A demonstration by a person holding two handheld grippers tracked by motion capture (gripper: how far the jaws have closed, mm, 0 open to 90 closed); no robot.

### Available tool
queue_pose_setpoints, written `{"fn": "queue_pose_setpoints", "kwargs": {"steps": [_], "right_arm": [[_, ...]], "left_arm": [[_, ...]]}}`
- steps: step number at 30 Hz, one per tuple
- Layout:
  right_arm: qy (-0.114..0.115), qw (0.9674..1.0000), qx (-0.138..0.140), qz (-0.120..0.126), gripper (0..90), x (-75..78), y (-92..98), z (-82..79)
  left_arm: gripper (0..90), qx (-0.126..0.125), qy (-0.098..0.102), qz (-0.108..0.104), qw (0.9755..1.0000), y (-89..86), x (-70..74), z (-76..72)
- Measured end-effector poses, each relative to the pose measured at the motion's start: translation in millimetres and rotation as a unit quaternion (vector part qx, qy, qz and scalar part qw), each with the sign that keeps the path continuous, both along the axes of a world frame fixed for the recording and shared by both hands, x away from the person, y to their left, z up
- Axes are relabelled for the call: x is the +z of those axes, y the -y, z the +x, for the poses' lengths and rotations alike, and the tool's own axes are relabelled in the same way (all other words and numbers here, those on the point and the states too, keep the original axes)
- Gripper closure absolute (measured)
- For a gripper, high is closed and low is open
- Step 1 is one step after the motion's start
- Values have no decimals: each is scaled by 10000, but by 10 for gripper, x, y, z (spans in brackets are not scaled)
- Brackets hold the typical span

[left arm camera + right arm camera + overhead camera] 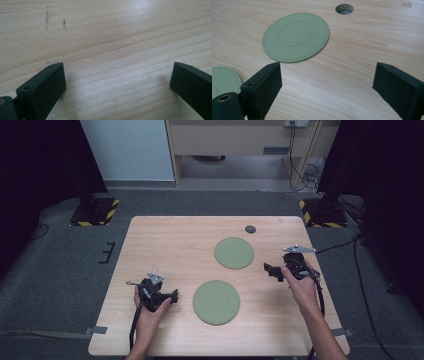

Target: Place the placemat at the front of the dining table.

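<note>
Two flat green round plates lie on the wooden table: the far plate and the near plate. My left gripper rests low at the table's left, just left of the near plate, open over bare wood. My right gripper is held at the right side, open, its jaws pointing toward the far plate and a short way from its edge. Nothing sits between either pair of jaws.
A small round cable hole lies near the table's far edge, beyond the far plate. Cables trail from both grippers off the near edge. Grey carpet surrounds the table, with black stand bases at the far corners.
</note>
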State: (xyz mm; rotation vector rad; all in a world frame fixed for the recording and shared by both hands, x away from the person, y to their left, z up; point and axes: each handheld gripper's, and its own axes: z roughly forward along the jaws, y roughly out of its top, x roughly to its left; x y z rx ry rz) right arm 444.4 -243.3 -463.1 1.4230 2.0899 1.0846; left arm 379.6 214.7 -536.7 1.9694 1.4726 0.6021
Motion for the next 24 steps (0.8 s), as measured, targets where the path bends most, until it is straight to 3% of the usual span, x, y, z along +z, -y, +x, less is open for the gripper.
{"fn": "queue_pose_setpoints", "kwargs": {"steps": [24], "right_arm": [[-114, 9998, 134, -119, 82, -214, 26, -203]], "left_arm": [[1, 29, 15, 14, 10000, 8, 0, -6]]}}
